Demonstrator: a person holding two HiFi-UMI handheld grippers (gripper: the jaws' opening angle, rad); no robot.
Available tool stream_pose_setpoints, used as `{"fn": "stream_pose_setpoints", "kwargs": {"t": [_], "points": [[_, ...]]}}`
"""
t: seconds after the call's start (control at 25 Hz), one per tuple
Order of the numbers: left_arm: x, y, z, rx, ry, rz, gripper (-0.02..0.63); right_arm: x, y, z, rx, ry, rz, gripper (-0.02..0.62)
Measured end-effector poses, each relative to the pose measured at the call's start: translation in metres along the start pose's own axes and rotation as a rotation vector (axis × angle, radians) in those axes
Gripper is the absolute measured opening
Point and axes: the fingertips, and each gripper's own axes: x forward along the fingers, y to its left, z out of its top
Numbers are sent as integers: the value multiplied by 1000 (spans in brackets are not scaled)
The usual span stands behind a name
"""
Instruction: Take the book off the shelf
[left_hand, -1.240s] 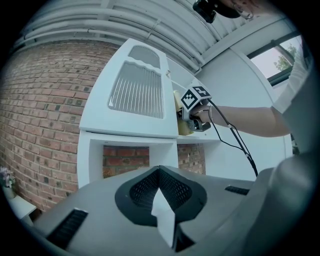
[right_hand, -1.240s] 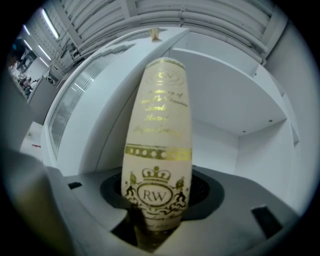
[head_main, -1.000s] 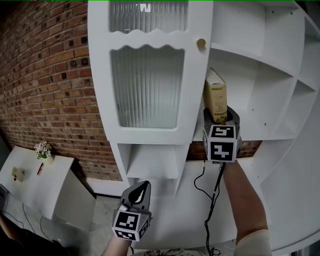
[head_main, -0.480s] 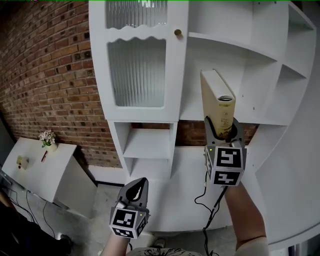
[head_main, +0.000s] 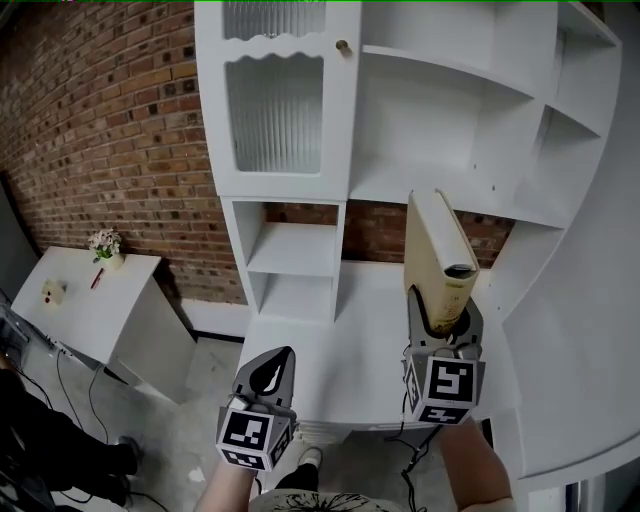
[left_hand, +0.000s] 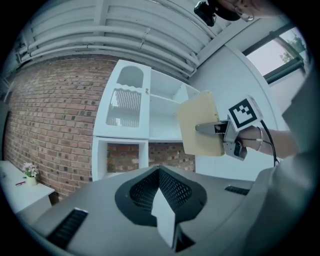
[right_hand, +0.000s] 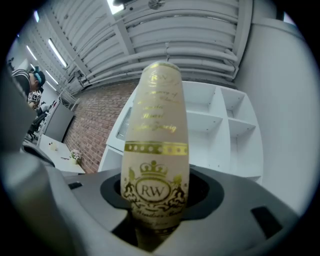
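The book (head_main: 432, 255) has been lifted off the shelf board (head_main: 500, 205), where it was standing a second ago beside the cabinet door (head_main: 280, 100). It has been drawn out and down, and is now held upright in the air in front of the white unit (head_main: 290, 250), clear of the board. The right gripper (head_main: 440, 325), clamped on the lower end of the spine, has been brought lower in the head view and nearer to the person. The unit is now seen from farther back, and more of the side table (head_main: 95, 300) at the left has been brought into view.
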Motion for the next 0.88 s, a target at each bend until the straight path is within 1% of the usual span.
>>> {"fn": "stream_pose_setpoints", "kwargs": {"t": [0.12,0.24,0.44,0.64,0.88], "points": [[-18,-13,-2,27,-9,2,3,-33,10,-27,11,19,15,230],[-34,-25,-7,33,3,0,3,-60,18,-55,35,41,43,230],[-60,-44,-9,54,-24,-27,3,-106,31,-90,68,66,92,230],[-81,-64,-16,92,-31,-61,3,-149,44,-108,98,72,140,230],[-100,-81,-28,92,-22,-70,3,-186,58,-117,138,94,177,230]]}}
